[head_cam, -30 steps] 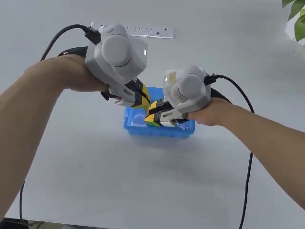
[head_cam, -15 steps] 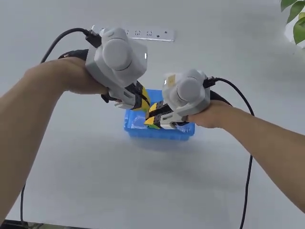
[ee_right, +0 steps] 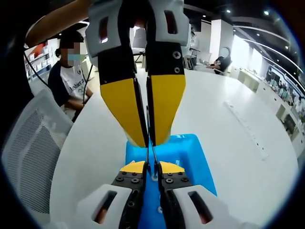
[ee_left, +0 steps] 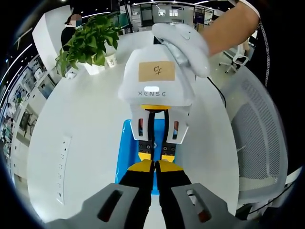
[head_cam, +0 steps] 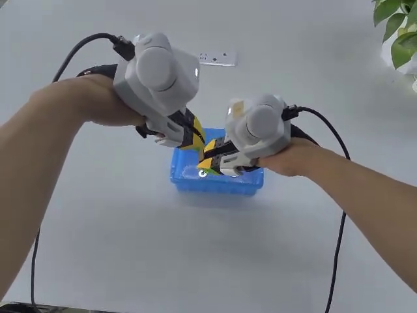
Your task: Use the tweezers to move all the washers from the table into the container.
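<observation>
Blue plastic rectangular container (head_cam: 218, 184) sits in the middle of the white counter (head_cam: 130, 248). The left hand-held gripper (head_cam: 192, 138) and right hand-held gripper (head_cam: 207, 166) meet above it, both closed to a sliver on thin metal tweezers (ee_right: 151, 155). A drop-off seems under way, but I cannot tell how many washers remain.

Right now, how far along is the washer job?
Done: I spot no washers on the white table, though they may be too small to see. In hand: the left gripper and right gripper both pinch the tweezers over the blue container, with a small ring, probably a washer, at the tips. Remaining: drop it in; the container's contents are mostly hidden.
</observation>
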`<action>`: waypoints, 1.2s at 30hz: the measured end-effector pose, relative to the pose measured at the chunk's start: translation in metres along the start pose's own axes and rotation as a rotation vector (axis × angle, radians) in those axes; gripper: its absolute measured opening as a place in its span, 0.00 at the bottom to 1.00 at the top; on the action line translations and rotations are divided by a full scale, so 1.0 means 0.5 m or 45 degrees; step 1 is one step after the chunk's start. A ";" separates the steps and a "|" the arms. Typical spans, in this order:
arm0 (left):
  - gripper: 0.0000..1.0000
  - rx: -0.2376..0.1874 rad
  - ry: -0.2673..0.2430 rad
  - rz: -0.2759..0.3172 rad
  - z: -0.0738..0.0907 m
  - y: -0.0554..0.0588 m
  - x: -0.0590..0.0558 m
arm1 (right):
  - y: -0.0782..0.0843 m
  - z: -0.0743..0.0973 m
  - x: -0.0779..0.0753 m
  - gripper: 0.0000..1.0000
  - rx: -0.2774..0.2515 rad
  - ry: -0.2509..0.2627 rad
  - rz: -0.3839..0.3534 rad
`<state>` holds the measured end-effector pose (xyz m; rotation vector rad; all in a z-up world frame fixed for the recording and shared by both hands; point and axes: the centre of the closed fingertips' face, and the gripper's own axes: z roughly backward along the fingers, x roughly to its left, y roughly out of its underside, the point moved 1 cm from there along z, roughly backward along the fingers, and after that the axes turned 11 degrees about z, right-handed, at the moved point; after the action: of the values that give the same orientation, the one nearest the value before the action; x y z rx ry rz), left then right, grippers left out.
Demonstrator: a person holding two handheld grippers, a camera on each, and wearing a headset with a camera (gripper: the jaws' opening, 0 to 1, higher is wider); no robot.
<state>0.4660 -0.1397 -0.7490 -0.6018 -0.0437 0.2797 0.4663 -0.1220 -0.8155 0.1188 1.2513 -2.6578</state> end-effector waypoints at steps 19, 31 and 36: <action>0.05 -0.042 0.045 0.010 0.063 -0.021 -0.076 | -0.051 0.071 0.061 0.09 -0.036 0.053 0.037; 0.05 -0.052 0.062 -0.009 0.042 -0.003 -0.128 | -0.030 0.091 0.116 0.08 0.028 0.025 0.069; 0.05 -0.042 0.072 -0.023 0.025 0.010 -0.146 | -0.016 0.095 0.140 0.07 0.056 0.003 0.083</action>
<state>0.3931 -0.1488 -0.7383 -0.6413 0.0007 0.2445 0.3970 -0.1637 -0.7901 0.1668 1.1694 -2.6310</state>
